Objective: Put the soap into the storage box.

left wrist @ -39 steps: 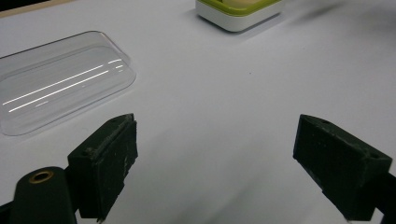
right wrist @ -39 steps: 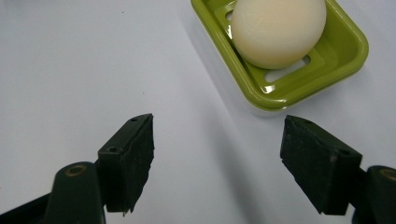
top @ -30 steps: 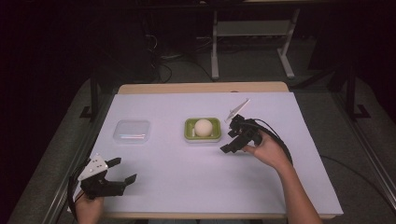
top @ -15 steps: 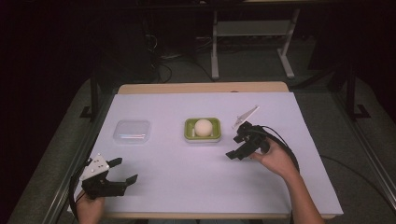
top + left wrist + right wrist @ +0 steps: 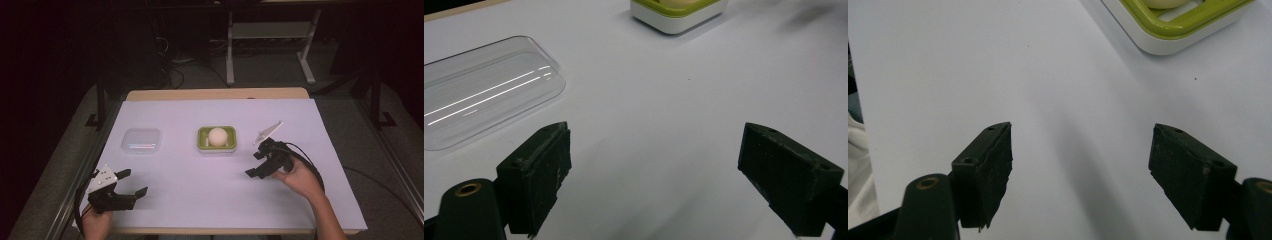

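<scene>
Both grippers empty, soap dish at mid-bench, right gripper nearer.

Green-and-white dish (image 5: 216, 139) sits at the bench (image 5: 200, 200) centre, holding one pale round ball (image 5: 217, 136). Right gripper (image 5: 256, 164), jaws wide and empty, lies just right of the dish and slightly toward the near edge; in the right gripper view the dish (image 5: 1180, 25) is ahead, up and right of the jaws. Left gripper (image 5: 132, 182), jaws wide, sits at the near-left corner, well apart. Clear lid (image 5: 142, 140) lies flat, left of the dish, holding nothing.
</scene>
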